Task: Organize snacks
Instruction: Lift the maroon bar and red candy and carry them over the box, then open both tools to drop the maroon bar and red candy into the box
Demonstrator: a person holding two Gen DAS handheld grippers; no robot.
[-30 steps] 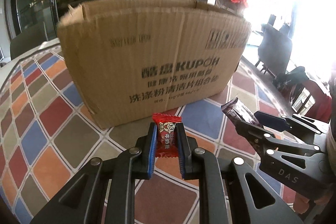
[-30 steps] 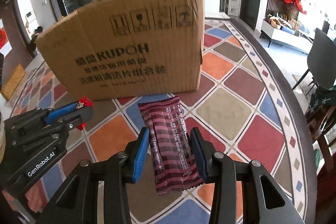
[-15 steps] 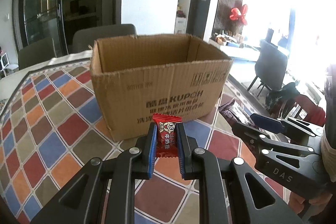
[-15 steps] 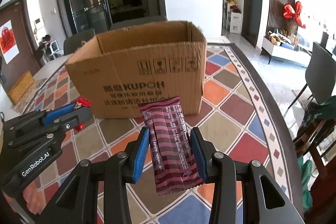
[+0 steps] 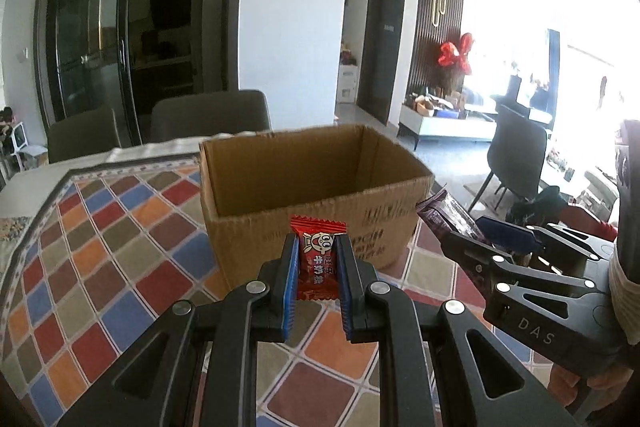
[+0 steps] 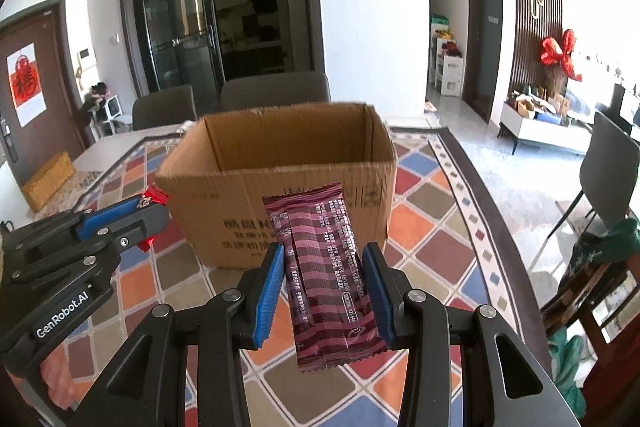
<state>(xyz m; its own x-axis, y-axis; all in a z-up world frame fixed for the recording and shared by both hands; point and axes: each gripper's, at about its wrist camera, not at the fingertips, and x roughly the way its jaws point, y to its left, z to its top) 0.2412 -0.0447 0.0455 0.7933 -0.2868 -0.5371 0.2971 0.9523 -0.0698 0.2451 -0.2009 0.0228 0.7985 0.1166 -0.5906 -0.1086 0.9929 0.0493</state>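
A small red candy (image 5: 318, 263) is clamped upright between the blue pads of the left gripper (image 5: 317, 269), and a long maroon snack bar (image 6: 326, 275) is clamped the same way in the right gripper (image 6: 325, 281), its lower end hanging free below the pads. Both snacks are held in the air in front of an open cardboard box (image 5: 312, 187), which lies at twelve o'clock from each gripper, with its near wall just beyond the fingertips. The step in hand is judged to be the carrying of both snacks over the near rim for dropping inside. It would be done well if each gripper were raised until the wrapper's lowest edge is above the rim, moved forward until the snack is well over the opening, and only then released; the bar's dangling tail is the part most likely to be caught on the cardboard edge. From the left wrist view the right gripper is seen at three o'clock, near but apart, so room should be kept between the two during the forward move. By count: one candy, one bar, one box, two grippers. The patterned tablecloth (image 6: 440, 211) carries no other snack in view, and the box floor is hidden, so it may already hold some.
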